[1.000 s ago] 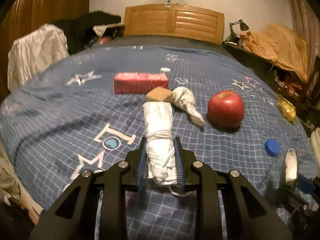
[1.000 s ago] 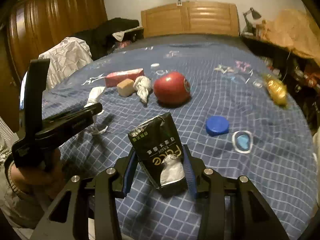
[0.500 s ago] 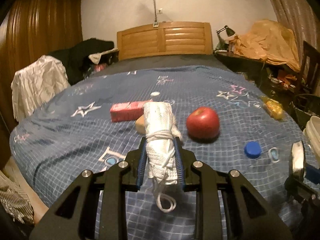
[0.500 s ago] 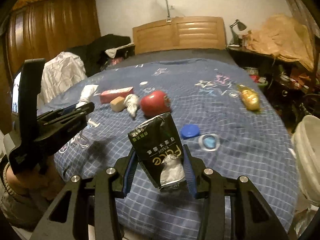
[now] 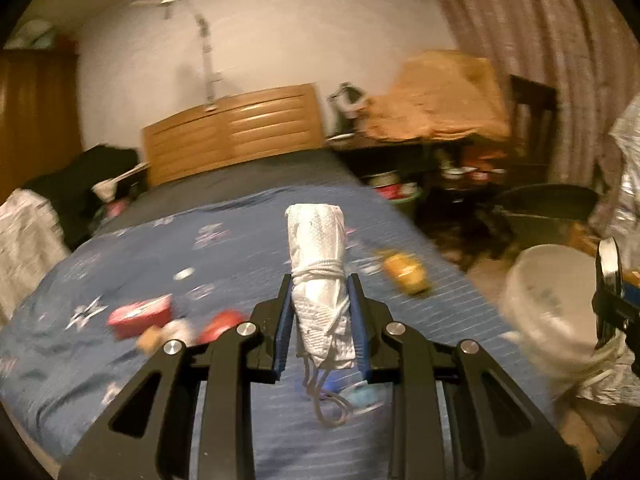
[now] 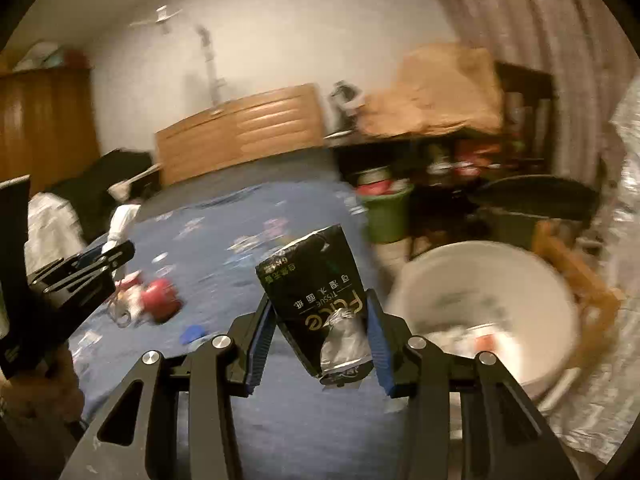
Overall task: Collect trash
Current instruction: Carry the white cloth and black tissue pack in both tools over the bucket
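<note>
Left gripper: blue pads closed against a rolled white mask, tied round the middle with its own cord. The roll stands upright between the fingers, top end well clear of the tips; a loop of cord hangs below the pads. Gripper is lifted off the bed.

Right gripper: pads clamped on a black tissue pack, tilted, its print upside down to the camera, silver torn end lowest. Pack is held in the air, above the near edge of the bed.

Both views are motion-blurred.

White bin: on the floor off the right side of the bed, mouth open toward the camera, some scraps inside, too blurred to identify. In the right wrist view it sits just right of the pack; in the left wrist view it is at the far right, with part of the right gripper in front of it.

On the blue star-print cover: red apple, red box, tan block, blue cap, yellow packet. All lie apart from both grippers.

Left gripper also shows at the left edge of the right wrist view, with the mask's white end above it.

Background: wooden headboard, green bucket by the bed.
</note>
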The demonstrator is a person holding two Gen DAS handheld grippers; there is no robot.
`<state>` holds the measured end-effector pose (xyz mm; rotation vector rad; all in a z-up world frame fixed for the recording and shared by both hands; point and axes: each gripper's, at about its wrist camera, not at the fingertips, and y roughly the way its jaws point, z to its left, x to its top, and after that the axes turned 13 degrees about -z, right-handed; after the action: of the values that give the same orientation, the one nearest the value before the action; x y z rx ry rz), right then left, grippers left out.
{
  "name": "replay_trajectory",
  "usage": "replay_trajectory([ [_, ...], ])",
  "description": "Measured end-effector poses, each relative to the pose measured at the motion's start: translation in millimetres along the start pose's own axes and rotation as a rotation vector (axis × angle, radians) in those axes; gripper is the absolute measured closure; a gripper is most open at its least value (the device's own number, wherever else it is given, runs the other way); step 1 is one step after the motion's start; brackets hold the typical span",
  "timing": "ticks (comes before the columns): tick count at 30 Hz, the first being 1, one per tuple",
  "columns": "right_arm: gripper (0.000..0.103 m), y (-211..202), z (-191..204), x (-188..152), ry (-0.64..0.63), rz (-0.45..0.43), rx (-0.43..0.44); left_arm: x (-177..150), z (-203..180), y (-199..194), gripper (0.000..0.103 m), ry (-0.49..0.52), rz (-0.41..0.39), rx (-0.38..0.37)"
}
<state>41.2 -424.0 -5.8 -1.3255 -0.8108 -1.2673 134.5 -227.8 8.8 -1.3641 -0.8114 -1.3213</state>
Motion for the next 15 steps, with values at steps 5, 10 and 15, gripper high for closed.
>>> replay_trajectory([
  [5,0.058,-12.9,-62.2,21.0,-0.018,-0.018,-0.123,16.6,-69.9,19.0,0.078,0.046,-0.004,-0.140],
  [10,0.058,-12.3,-124.0,31.9,-0.032,0.004,-0.217,25.4,-139.3,38.2,0.078,0.100,0.002,-0.270],
  [15,0.058,-2.4,-169.7,38.1,-0.039,0.043,-0.268,24.5,-189.7,54.6,0.078,0.142,0.018,-0.365],
])
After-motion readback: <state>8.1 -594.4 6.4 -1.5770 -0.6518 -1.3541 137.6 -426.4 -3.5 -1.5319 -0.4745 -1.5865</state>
